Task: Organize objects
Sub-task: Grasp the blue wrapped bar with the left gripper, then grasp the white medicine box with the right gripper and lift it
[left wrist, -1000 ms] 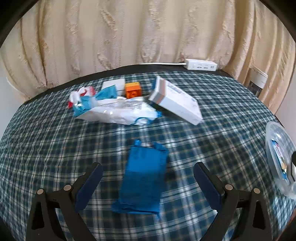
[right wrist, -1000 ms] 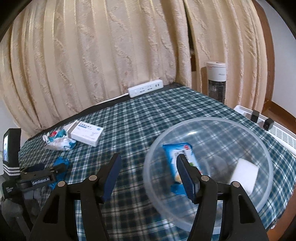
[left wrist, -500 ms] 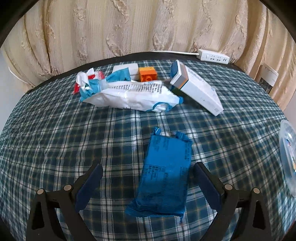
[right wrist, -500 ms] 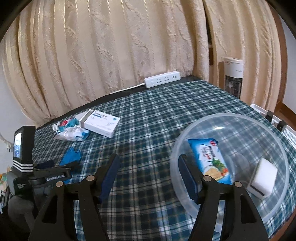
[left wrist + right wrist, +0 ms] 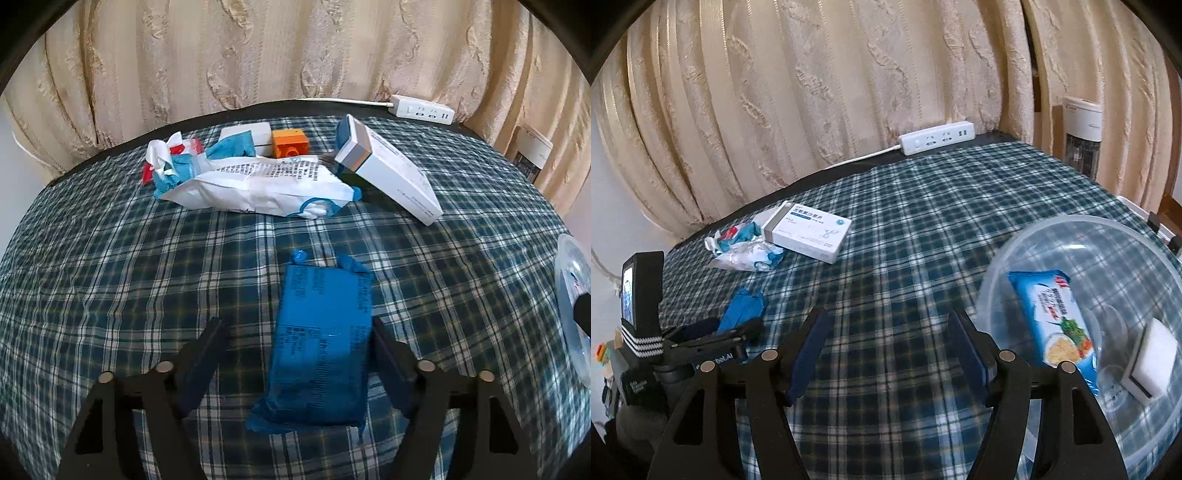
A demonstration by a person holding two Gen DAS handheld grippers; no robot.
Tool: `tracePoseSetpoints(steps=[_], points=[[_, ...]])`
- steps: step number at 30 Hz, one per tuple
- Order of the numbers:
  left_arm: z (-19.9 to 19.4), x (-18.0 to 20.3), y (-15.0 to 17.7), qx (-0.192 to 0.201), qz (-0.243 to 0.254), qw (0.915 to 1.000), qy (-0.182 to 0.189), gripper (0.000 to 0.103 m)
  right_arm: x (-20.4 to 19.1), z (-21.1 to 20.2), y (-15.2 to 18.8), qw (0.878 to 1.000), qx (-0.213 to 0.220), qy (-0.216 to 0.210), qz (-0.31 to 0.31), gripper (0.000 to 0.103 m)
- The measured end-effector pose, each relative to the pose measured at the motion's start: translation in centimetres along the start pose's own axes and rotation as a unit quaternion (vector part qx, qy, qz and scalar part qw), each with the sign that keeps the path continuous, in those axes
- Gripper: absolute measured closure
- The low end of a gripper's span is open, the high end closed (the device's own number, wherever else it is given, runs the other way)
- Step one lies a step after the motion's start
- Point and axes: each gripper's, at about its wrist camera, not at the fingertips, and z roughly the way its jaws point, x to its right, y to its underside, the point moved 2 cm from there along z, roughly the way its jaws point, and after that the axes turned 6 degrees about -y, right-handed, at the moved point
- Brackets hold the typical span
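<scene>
A blue foil packet [image 5: 321, 343] lies flat on the checked tablecloth [image 5: 110, 295], between the fingers of my left gripper [image 5: 297, 325]. Its jaws are closing: the right finger is at the packet's edge, and a gap remains on the left. In the right wrist view the same packet [image 5: 742, 306] sticks out ahead of the left gripper [image 5: 731, 332]. My right gripper [image 5: 888, 314] stands open over bare cloth, holding nothing. Just right of it is a clear plastic bowl [image 5: 1082, 218] with a noodle packet [image 5: 1052, 321] and a white block [image 5: 1152, 354] inside.
At the back lie a white wrapper [image 5: 258, 184], a white medicine box [image 5: 391, 173], an orange block [image 5: 290, 144] and crumpled red and blue wrappers [image 5: 173, 158]. A power strip [image 5: 423, 109] sits by the curtain. The bowl's rim [image 5: 569, 295] shows at the far right.
The left jaws have narrowed around the blue packet, which now lies closer and more central. The right gripper has swung left, so the bowl now sits right of its fingers.
</scene>
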Motion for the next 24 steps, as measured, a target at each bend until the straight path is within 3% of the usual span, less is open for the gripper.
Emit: tracePoseSetpoints(steps=[7,17,24], points=[[-0.4,-0.4,0.0,0.007,-0.013,0.9998,0.009,0.055,-1.3,2.2,-0.8,1.000,-0.020,-0.013,-0.014,0.034],[-0.5,-2.1,-0.3,0.008,-0.053,0.9985,0.009,0.060,-4.3,5.9,-2.8,0.996,-0.049,-0.021,-0.070,0.034],[-0.8,-2.1,-0.3,0.011,-0.052,0.9985,0.011,0.060,-4.6,8.4,-5.2,0.996,-0.056,-0.046,-0.043,0.034]])
